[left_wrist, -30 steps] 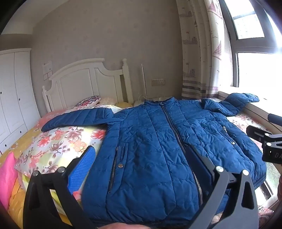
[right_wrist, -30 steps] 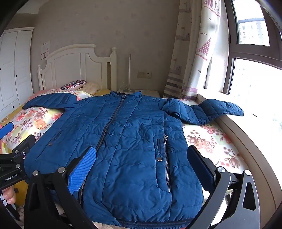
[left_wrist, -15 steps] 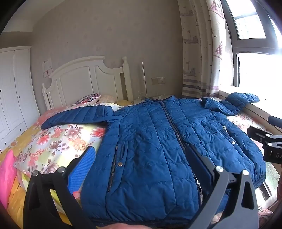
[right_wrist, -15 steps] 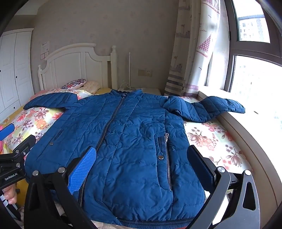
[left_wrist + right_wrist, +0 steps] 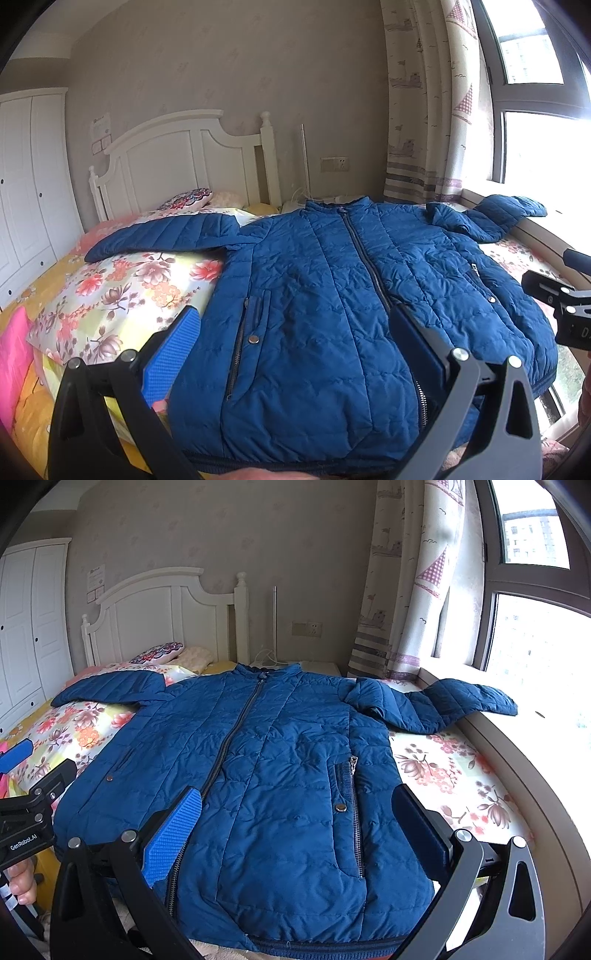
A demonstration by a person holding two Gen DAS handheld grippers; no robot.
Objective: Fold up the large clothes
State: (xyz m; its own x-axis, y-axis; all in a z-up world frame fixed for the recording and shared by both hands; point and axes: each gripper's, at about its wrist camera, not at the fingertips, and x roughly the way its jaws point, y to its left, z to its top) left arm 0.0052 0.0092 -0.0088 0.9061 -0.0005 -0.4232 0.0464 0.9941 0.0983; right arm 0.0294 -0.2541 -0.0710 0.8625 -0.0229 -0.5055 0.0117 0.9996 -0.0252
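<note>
A blue quilted jacket (image 5: 332, 295) lies flat and zipped on the bed, front up, both sleeves spread out; it also shows in the right wrist view (image 5: 277, 768). Its left sleeve (image 5: 162, 236) rests on the floral bedding, its right sleeve (image 5: 443, 705) reaches the window sill. My left gripper (image 5: 291, 343) is open and empty above the jacket's hem on the left half. My right gripper (image 5: 295, 823) is open and empty above the hem on the right half. Each gripper shows at the edge of the other's view.
The floral bedding (image 5: 110, 291) covers the bed, with pillows (image 5: 188, 195) by the white headboard (image 5: 177, 155). A white wardrobe (image 5: 29, 184) stands left. The window sill (image 5: 517, 760) and curtain (image 5: 406, 590) run along the right.
Both grippers have drifted slightly nearer the jacket's hem; the jacket has not moved.
</note>
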